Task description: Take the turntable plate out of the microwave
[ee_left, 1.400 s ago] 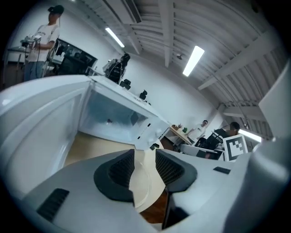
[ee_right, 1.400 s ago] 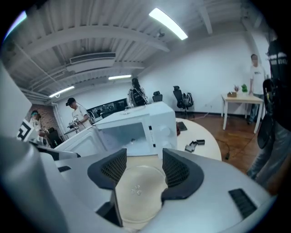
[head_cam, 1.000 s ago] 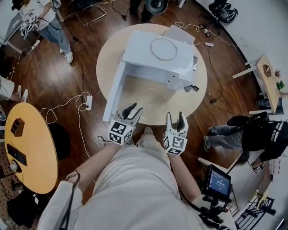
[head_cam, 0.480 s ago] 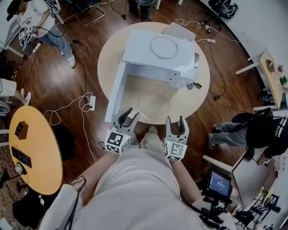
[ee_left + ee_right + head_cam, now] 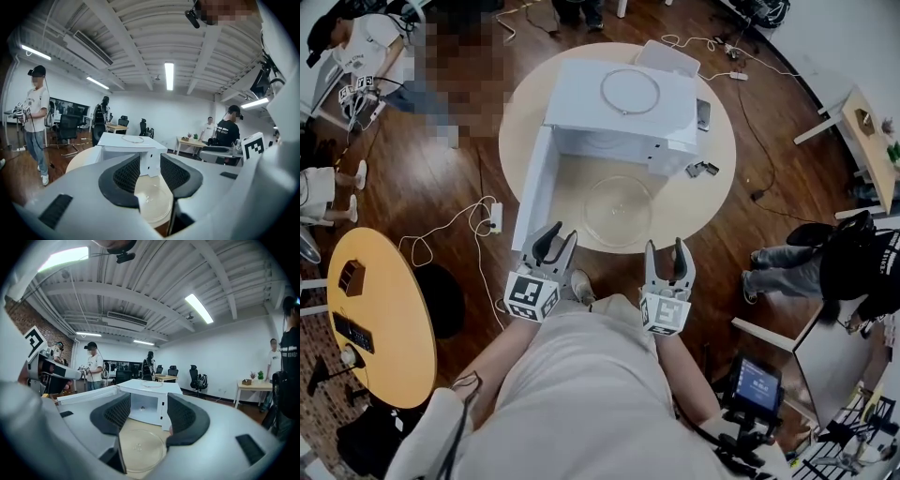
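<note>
The clear glass turntable plate (image 5: 619, 208) lies flat on the round table (image 5: 712, 202), in front of the white microwave (image 5: 619, 108). The microwave's door (image 5: 532, 192) stands swung open at the left. A thin roller ring (image 5: 628, 91) rests on the microwave's top. My left gripper (image 5: 548, 246) and right gripper (image 5: 666, 261) hover side by side off the table's near edge, both open and empty. In the left gripper view the plate (image 5: 152, 201) shows below the open gripper (image 5: 150, 176). The right gripper view shows the plate (image 5: 140, 448) and the microwave's bare cavity (image 5: 143, 406) past that gripper (image 5: 147, 420).
A small dark object (image 5: 701, 169) lies on the table right of the microwave, with a white device (image 5: 666, 58) behind it. A power strip and cables (image 5: 495, 217) lie on the wooden floor. A yellow table (image 5: 375, 319) stands left. Several people stand around the room.
Both grippers have drawn back from the table's near edge towards my body and risen a little. The plate lies where it lay, and the jaws stand as they stood.
</note>
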A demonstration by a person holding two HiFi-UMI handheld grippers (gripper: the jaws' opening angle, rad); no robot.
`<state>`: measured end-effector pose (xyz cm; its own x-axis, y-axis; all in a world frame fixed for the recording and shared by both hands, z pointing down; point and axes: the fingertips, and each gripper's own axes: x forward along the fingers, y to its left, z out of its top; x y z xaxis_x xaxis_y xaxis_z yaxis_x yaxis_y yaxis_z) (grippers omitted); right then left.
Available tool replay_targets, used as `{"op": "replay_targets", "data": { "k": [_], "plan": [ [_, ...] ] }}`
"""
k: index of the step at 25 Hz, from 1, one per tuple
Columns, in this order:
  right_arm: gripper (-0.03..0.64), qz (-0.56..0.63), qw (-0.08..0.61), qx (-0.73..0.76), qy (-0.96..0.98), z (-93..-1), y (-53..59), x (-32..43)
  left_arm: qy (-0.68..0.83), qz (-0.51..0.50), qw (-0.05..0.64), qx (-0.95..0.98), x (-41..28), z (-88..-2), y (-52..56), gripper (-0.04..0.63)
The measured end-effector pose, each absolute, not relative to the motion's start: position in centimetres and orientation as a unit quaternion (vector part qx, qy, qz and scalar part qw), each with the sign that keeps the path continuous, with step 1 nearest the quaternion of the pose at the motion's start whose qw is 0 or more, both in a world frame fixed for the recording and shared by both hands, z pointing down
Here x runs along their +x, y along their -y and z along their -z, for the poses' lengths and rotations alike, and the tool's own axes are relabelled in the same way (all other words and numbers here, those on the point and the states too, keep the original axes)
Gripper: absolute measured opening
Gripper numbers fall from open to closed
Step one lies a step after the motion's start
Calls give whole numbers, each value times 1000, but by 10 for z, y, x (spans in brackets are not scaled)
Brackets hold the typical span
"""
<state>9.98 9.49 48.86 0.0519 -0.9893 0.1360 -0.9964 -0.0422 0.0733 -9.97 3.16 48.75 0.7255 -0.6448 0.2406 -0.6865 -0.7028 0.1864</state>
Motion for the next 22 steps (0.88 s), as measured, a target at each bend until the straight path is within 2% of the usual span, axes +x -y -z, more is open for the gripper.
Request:
{"op": "replay_targets", "data": {
  "k": [22],
  "plan": [
    [247,-20,52,709,703,-454,-267,156,354,-94,163,916,-39,-475,-204,137]
  ]
}}
